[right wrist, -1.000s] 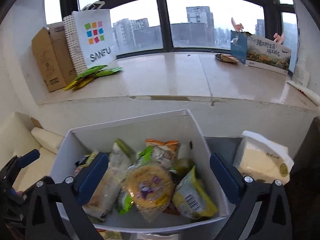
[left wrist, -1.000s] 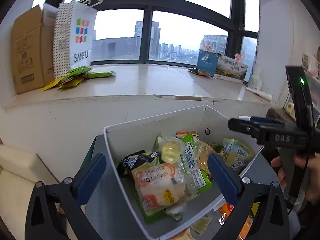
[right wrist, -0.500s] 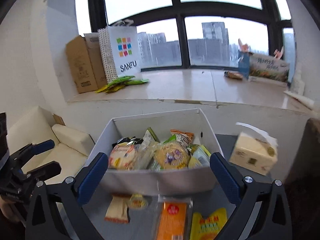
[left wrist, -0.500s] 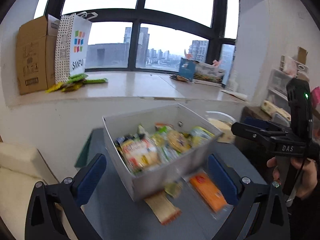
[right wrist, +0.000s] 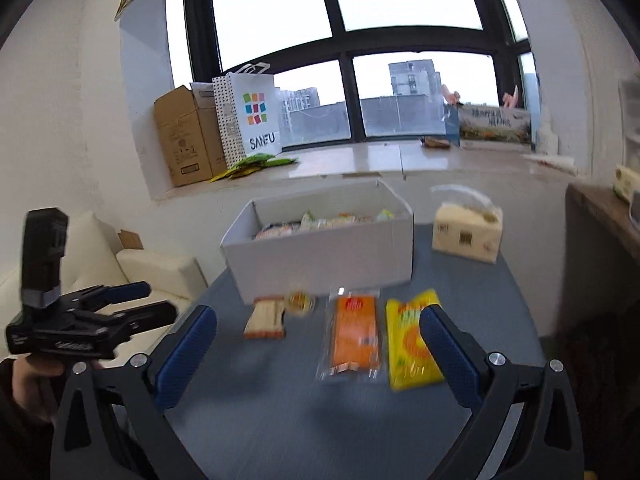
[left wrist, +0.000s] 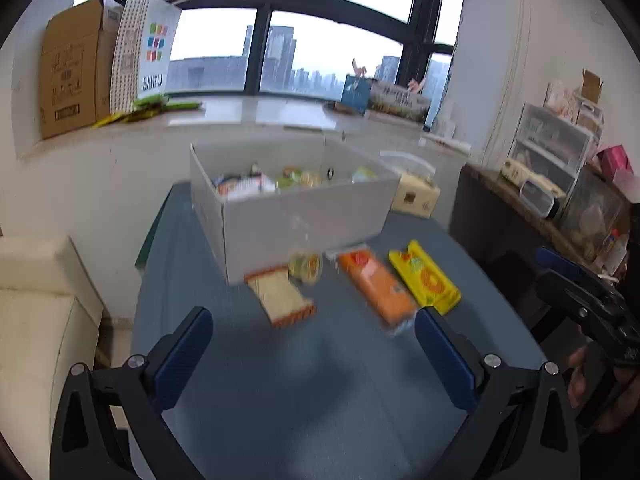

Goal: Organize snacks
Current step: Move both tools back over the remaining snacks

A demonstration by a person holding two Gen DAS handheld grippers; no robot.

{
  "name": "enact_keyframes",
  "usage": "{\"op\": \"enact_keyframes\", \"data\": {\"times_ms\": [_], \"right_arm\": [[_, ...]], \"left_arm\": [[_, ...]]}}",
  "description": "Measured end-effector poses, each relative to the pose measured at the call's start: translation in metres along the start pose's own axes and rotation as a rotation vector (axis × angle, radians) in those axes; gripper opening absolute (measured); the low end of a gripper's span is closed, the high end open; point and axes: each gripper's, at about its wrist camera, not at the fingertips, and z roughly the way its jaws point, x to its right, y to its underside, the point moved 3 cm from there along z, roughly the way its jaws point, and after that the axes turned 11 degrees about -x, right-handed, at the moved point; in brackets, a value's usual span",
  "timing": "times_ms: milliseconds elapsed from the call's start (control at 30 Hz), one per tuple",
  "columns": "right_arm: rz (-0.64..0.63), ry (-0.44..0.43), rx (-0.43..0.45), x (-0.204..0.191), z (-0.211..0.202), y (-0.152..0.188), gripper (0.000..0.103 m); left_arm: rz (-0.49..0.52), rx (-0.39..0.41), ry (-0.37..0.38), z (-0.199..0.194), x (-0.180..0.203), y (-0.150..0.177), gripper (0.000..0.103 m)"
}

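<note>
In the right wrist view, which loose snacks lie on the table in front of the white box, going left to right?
Sandwich pack with an orange edge → small round snack cup → orange packet → yellow packet.

4 snack packets (right wrist: 354, 334) lie on the table (right wrist: 280, 420) before the box (right wrist: 320, 252); tissue pack (right wrist: 466, 232) to its right.

White snack box (right wrist: 324, 256) on grey table (right wrist: 304, 412), orange packet (right wrist: 355, 334) beside yellow packet (right wrist: 412, 340)
</note>
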Motion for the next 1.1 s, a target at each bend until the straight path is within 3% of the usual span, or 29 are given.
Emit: {"op": "enact_keyframes", "data": {"times_ms": [133,367,533,733,900,1100], "right_arm": [[-0.007,0.012,-0.013,0.002,-0.001,0.018,0.103],[0.031,0.034,-0.022,0.013,0.003,0.020,0.103],[0.033,0.032,-0.020,0.011,0.002,0.023,0.103],[0.012,0.023,-0.034,0.005,0.007,0.026,0.103],[0.002,0.032,-0.057,0.002,0.012,0.029,0.103],[0.017,0.039,-0.068,0.006,0.015,0.031,0.103]], "left_arm": [[0.008,-0.009,-0.021,0.003,0.007,0.013,0.103],[-0.030,-0.053,-0.036,0.019,-0.001,0.014,0.103],[-0.091,-0.107,-0.026,0.043,-0.010,0.013,0.103],[-0.112,-0.175,-0.065,0.087,-0.017,-0.006,0.103],[-0.144,-0.238,-0.169,0.138,-0.028,-0.035,0.103],[-0.156,-0.317,-0.235,0.183,-0.031,-0.047,0.103]]}}
